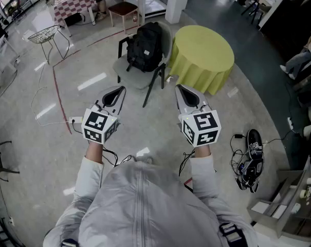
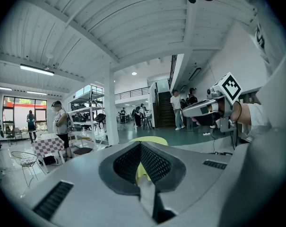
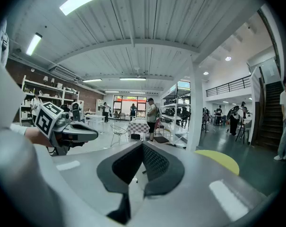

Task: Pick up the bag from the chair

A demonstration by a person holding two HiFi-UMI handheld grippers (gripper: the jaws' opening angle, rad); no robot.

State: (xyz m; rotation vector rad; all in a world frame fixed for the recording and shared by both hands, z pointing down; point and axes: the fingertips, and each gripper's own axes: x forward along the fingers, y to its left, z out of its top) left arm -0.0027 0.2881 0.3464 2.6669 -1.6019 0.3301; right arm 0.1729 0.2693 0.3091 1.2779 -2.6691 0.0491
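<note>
**Head view.** The bag [image 1: 145, 45], black, sits upright on the seat of the grey chair [image 1: 132, 71] and leans against the backrest. It hides most of the backrest. The chair stands just beside the round yellow-green table [image 1: 204, 55], whose cloth hides its legs. The left gripper [image 1: 120, 90] and the right gripper [image 1: 180, 88] are both held level, short of the chair and well apart from the bag. Each one's jaws are pressed together at the tips, with nothing between them. The marker cubes cover the person's hands, so only the grey sleeves [image 1: 93, 176] show. At the right edge a tangle of cables [image 1: 249, 161] lies on the floor, and the items in it are hard to tell apart.

**Left gripper view.** The gripper's own grey body fills the lower half of the view. The jaws meet at the left gripper tip [image 2: 141, 144] and grip nothing. Only a sliver of the yellow-green table [image 2: 154, 139] shows above the body. The bag and the chair cannot be made out. The right gripper [image 2: 202, 109] shows at the right, cut off in part by the sleeve.

**Right gripper view.** The jaws are closed at the right gripper tip [image 3: 143, 144] and are empty. The table [image 3: 221, 160] shows only as an arc of its top. The left gripper [image 3: 88, 135] shows at the left. The bag is hidden here too.
</note>
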